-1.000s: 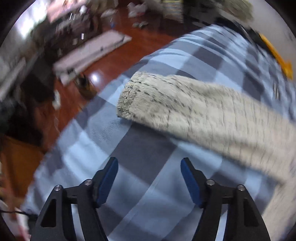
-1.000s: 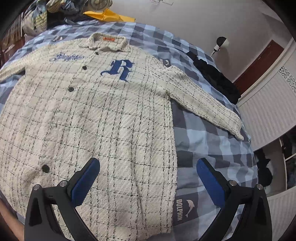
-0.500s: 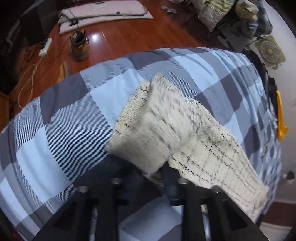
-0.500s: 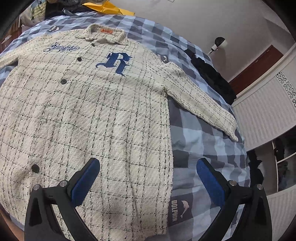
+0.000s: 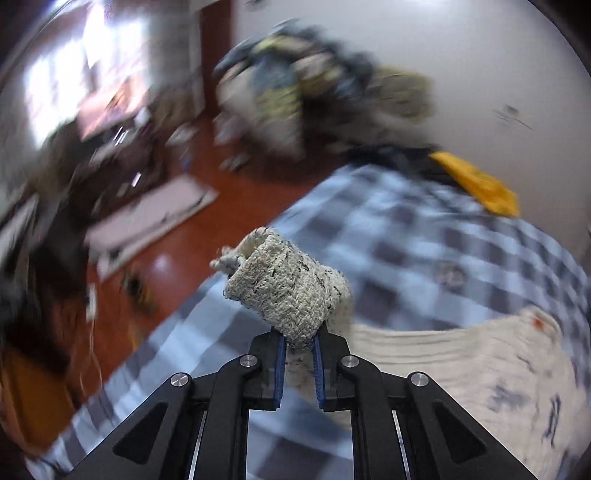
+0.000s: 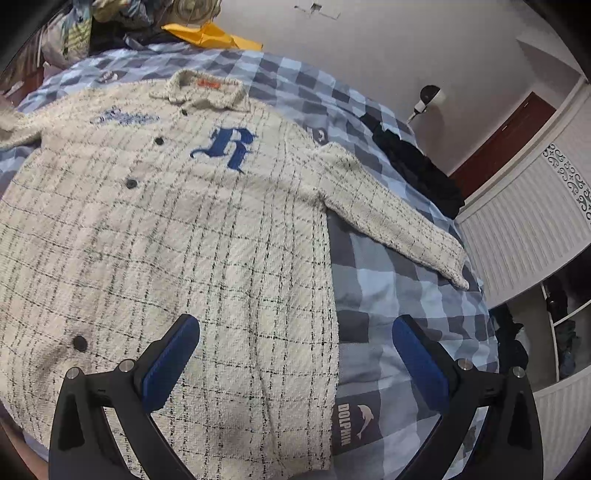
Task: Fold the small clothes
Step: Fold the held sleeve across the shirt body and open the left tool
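Observation:
A cream tweed shirt [image 6: 177, 229] with black grid lines, dark buttons and a blue "R" lies front up on the blue checked bedspread [image 6: 399, 280]. Its right sleeve [image 6: 399, 225] stretches out flat towards the bed's right edge. My left gripper [image 5: 297, 345] is shut on the left sleeve cuff [image 5: 284, 288] and holds it lifted above the bed; the shirt body [image 5: 461, 365] lies to its right. My right gripper [image 6: 295, 354] is open and empty, hovering above the shirt's lower hem.
A yellow cloth [image 6: 210, 35] and a pile of clothes [image 5: 314, 96] lie beyond the head of the bed. A black garment [image 6: 417, 166] lies on the bed's right side. Red-brown floor [image 5: 207, 240] with mats lies left of the bed. White wardrobe panels [image 6: 524, 221] stand on the right.
My left gripper closed on the sleeve cuff and lifted it off the bedspread, swinging towards the shirt body. My right gripper stayed open and drifted only slightly.

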Available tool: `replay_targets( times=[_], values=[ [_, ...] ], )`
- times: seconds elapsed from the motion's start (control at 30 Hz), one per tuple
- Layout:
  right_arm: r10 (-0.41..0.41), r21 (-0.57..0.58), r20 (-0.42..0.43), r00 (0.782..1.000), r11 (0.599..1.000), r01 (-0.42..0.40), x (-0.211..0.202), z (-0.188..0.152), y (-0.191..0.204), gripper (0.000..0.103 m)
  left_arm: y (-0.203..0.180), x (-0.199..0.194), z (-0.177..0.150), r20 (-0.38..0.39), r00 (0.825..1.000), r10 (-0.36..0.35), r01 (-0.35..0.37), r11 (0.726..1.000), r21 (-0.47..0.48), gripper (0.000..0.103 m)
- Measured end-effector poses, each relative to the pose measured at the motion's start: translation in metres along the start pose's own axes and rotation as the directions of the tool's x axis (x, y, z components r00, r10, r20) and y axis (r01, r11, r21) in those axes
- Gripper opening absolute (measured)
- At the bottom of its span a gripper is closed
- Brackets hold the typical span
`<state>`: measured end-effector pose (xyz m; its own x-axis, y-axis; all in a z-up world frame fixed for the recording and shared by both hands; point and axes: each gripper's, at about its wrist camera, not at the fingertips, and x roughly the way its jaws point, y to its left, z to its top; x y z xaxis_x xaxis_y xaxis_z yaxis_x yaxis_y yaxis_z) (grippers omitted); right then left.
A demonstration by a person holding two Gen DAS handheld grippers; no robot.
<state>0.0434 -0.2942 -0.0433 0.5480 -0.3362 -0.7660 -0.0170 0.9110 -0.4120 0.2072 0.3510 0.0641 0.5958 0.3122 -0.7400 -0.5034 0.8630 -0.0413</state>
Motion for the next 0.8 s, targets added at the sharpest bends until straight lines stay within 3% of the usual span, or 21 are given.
replay_targets(
  times=[0.17,0.3,0.4,0.5,0.57,0.63,0.67,0.73,0.8],
  values=[
    [0.039,0.066,0.025,0.999,0.997,-0.041,-0.003,-0.002,-0.014,0.102,-0.137,-0.063,0.018,0.052,0.992,-0.118,0.112,0.987,0.112,0.012],
    [0.074,0.125,-0.007,0.997,0.990,-0.072,0.007,-0.004,-0.024,0.102,-0.249,-0.089,0.009,0.062,0.978,-0.200,0.183,0.960,0.213,0.012],
    [0.105,0.182,-0.034,0.994,0.978,-0.097,0.016,-0.007,-0.034,0.102,-0.343,-0.103,-0.015,0.025,0.946,-0.322,0.305,0.916,0.261,0.012],
    [0.118,0.220,-0.046,0.992,0.970,-0.105,0.021,-0.008,-0.040,0.102,-0.419,-0.102,-0.052,-0.022,0.920,-0.391,0.378,0.871,0.315,0.012],
    [0.126,0.239,-0.051,0.991,0.965,-0.111,0.024,-0.009,-0.043,0.102,-0.473,-0.095,-0.093,-0.093,0.895,-0.435,0.437,0.821,0.368,0.013],
    [0.136,0.251,-0.058,0.989,0.961,-0.118,0.028,-0.009,-0.045,0.102,-0.519,-0.077,-0.140,-0.253,0.863,-0.437,0.505,0.760,0.409,0.014],
    [0.142,0.255,-0.062,0.988,0.959,-0.122,0.029,-0.010,-0.045,0.102,-0.537,-0.067,-0.161,-0.344,0.838,-0.424,0.540,0.737,0.406,0.015],
    [0.151,0.262,-0.065,0.986,0.956,-0.129,0.031,-0.011,-0.046,0.102,-0.556,-0.050,-0.202,-0.482,0.785,-0.390,0.587,0.716,0.377,0.015],
    [0.158,0.272,-0.061,0.986,0.952,-0.136,0.031,-0.012,-0.048,0.102,-0.559,-0.045,-0.230,-0.529,0.772,-0.351,0.585,0.717,0.378,0.015]
  ],
)
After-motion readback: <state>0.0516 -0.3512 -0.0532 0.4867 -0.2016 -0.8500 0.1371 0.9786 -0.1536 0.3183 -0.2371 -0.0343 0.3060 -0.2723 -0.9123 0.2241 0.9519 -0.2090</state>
